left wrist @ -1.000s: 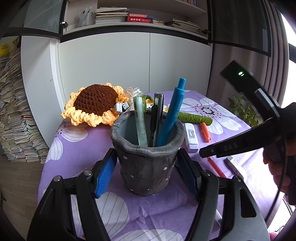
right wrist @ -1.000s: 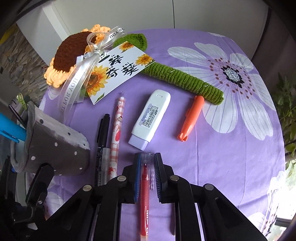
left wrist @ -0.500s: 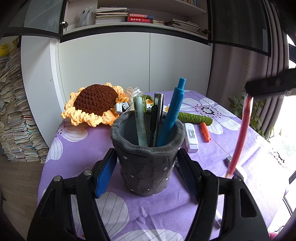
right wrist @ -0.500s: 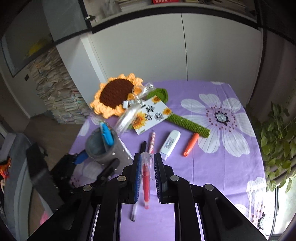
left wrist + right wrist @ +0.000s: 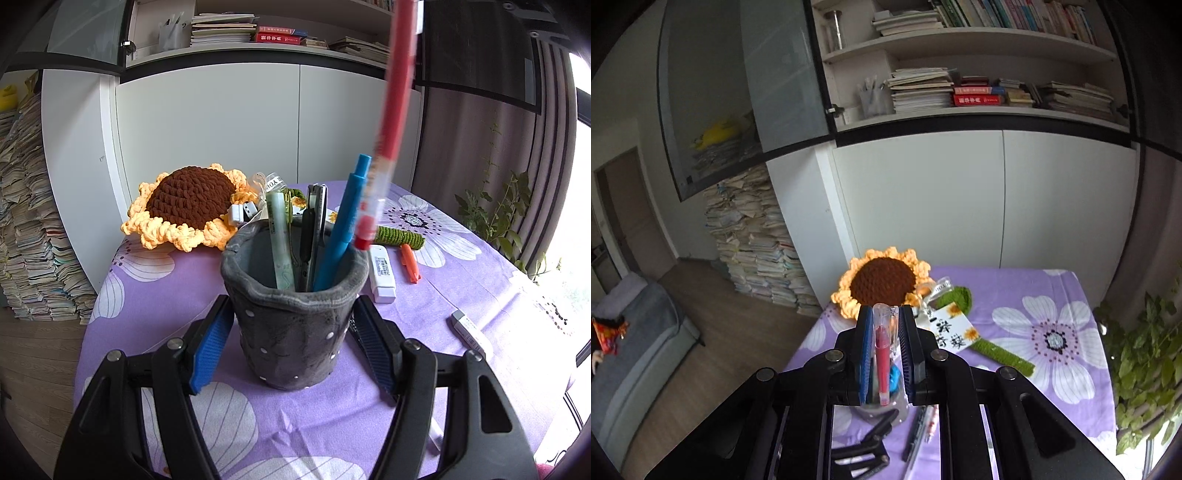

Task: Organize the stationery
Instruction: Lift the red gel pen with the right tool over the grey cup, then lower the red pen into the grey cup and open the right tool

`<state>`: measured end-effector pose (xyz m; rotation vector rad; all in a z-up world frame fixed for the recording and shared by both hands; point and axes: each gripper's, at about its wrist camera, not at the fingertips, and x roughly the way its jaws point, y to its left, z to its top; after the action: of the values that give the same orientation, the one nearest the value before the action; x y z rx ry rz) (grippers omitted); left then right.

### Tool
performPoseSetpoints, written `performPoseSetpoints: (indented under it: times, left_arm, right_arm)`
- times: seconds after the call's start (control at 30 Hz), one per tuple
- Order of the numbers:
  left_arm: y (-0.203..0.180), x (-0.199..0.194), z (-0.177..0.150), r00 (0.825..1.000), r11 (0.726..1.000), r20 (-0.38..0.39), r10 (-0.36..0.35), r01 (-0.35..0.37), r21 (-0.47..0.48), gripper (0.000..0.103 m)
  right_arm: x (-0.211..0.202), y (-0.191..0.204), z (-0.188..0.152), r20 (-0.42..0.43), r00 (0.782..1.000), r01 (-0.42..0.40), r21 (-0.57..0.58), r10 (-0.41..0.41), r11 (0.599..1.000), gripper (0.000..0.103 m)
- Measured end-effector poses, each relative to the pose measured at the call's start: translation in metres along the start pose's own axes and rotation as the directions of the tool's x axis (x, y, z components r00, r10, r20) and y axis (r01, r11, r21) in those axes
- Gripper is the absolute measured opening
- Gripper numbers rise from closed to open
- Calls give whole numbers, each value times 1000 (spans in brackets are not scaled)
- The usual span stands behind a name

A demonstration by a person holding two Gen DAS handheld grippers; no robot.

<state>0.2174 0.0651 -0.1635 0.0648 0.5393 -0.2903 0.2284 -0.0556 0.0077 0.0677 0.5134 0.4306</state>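
Note:
A grey dotted pen holder [image 5: 291, 332] stands on the purple flowered tablecloth [image 5: 155, 295]. My left gripper [image 5: 291, 343] is shut on it, with a blue pad against each side. Inside stand a blue pen [image 5: 343, 229], a pale green pen [image 5: 280, 240] and a black one [image 5: 314, 229]. A red pen [image 5: 393, 110] hangs almost upright from the top of the left wrist view, its tip just above the holder's right rim. My right gripper [image 5: 885, 314] is shut on that red pen [image 5: 882, 365], high above the pen holder [image 5: 875, 411].
A crochet sunflower [image 5: 188, 206] with a green stem and a gift card [image 5: 951, 328] lies at the back of the table. A white stick [image 5: 382, 273], an orange marker [image 5: 410, 262] and an eraser [image 5: 471, 330] lie right of the holder. Two pens [image 5: 919, 424] lie beside it. Potted plant [image 5: 1145, 350] at right.
My right gripper has lifted the red pen off the table and swung it up over the holder, turning it almost upright. The left gripper and the holder have stayed still.

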Motion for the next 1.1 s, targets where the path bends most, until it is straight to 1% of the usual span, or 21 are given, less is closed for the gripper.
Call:
performPoseSetpoints:
  times: [0.17, 0.3, 0.5, 0.63, 0.8, 0.97, 1.03, 1.1]
  left_arm:
    - [-1, 1, -1, 1000, 1000, -4, -2, 2, -2, 67]
    - [-1, 1, -1, 1000, 1000, -8, -3, 3, -3, 67]
    - [-1, 1, -1, 1000, 1000, -9, -3, 3, -4, 67]
    - [-2, 0, -1, 1000, 1000, -9, -4, 4, -3, 67]
    - [-1, 2, 0, 1000, 1000, -11, -4, 4, -6, 67]
    - [-2, 2, 0, 1000, 1000, -11, -4, 4, -6, 67]
    - [-2, 2, 0, 1000, 1000, -11, -4, 4, -6, 67]
    - [-2, 2, 0, 1000, 1000, -11, -4, 4, -6, 67]
  right_arm:
    - [21, 1, -3, 3, 1000, -4, -10, 4, 1000, 15]
    - [39, -4, -15, -40, 999, -27, -12, 26, 1000, 15]
    - [52, -5, -40, -117, 992, -46, -40, 41, 998, 15]
    - [58, -8, -53, -183, 982, -46, -33, 40, 998, 15]
    - [63, -13, -61, -236, 971, -51, 1, 50, 999, 15]
    - [56, -18, -62, -245, 968, -56, 32, 63, 998, 15]
    - [47, -25, -61, -230, 971, -53, 62, 66, 997, 15]
    - [38, -32, -64, -218, 975, -30, 81, 47, 996, 15]
